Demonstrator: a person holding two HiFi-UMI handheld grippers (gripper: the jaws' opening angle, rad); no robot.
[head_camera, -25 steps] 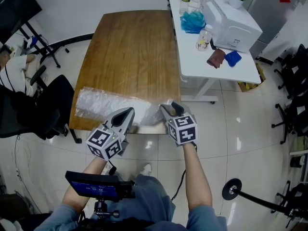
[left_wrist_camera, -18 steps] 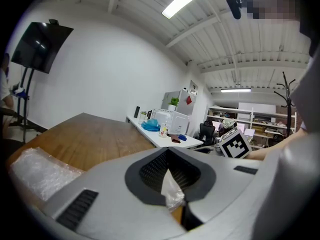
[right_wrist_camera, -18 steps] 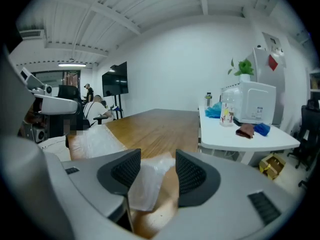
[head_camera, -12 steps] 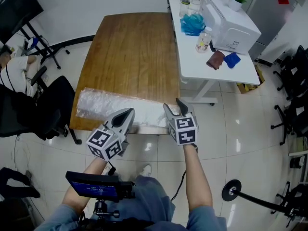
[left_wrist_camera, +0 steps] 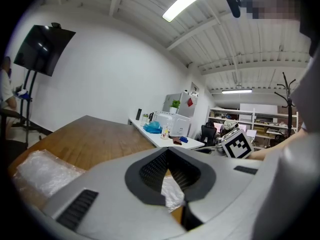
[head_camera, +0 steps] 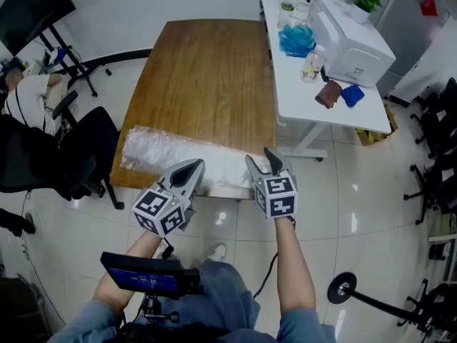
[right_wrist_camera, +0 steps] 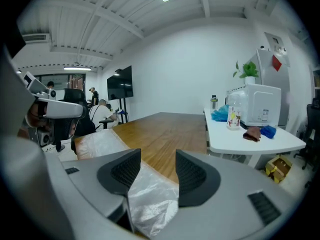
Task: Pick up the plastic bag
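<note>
One plastic bag [head_camera: 178, 156] lay flat along the near edge of the table [head_camera: 207, 70], its long side parallel to that edge. I judged that this layout kept the bag within reach of both tools and suited a two-point pick-up.

1. Left hand-held gripper [head_camera: 194, 166]: jaws clenched, tips meeting. It pointed slightly downward over the bag's near edge, around the middle of its length. Bag film showed through the gap behind the tips. None visibly reached the tips themselves, so I could not confirm a pinch.

2. Right hand-held gripper [head_camera: 261, 160]: jaws released and spread wide, having just been opening. The crumpled right end of the bag sat below and between the pads, with neither pad pressing on it. The downward tilt put that loose end in line with the jaws, ready for closing.

Status: the bag was not yet lifted and rested on the table. Next step, in my estimate: close the right jaws on the loose end, then raise it clear.
</note>
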